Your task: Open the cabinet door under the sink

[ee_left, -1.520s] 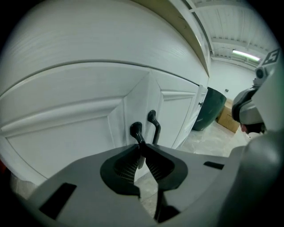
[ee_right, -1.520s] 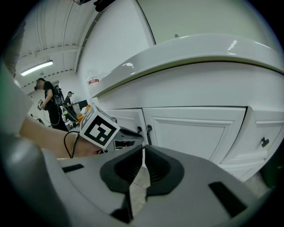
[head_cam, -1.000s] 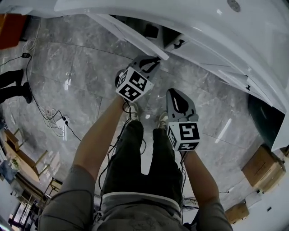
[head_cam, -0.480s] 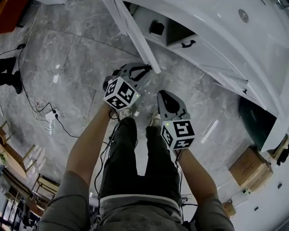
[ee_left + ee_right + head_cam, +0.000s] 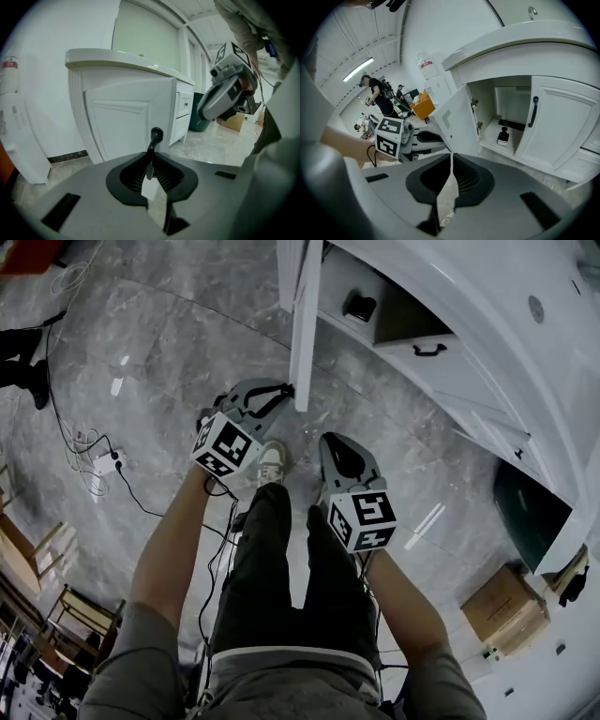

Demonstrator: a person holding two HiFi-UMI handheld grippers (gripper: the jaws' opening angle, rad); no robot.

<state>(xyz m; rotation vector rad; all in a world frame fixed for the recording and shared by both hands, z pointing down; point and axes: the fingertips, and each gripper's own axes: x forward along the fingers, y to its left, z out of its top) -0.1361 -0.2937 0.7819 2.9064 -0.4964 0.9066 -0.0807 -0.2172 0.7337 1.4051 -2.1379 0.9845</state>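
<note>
Plainly, the door (image 5: 306,315) stands wide open and is seen edge-on from above, jutting out from the cabinet (image 5: 508,101) over the floor (image 5: 169,352). Its black handle (image 5: 153,140) is clamped between the nearly closed jaws of the left gripper (image 5: 279,391), at the door's free edge. The right gripper (image 5: 330,442) is held just beside it, apart from the door, its jaws pressed together with nothing between them. A small black object (image 5: 503,137) is seen on the cabinet's bottom shelf. The second door (image 5: 548,126), to the right, is shut. A shoe (image 5: 270,463) lies between the grippers, below the door's edge. Cables (image 5: 94,460) trail over the floor well to the left. A green bin (image 5: 527,514) and a box (image 5: 504,610) are seen to the right, clear of the door.
</note>
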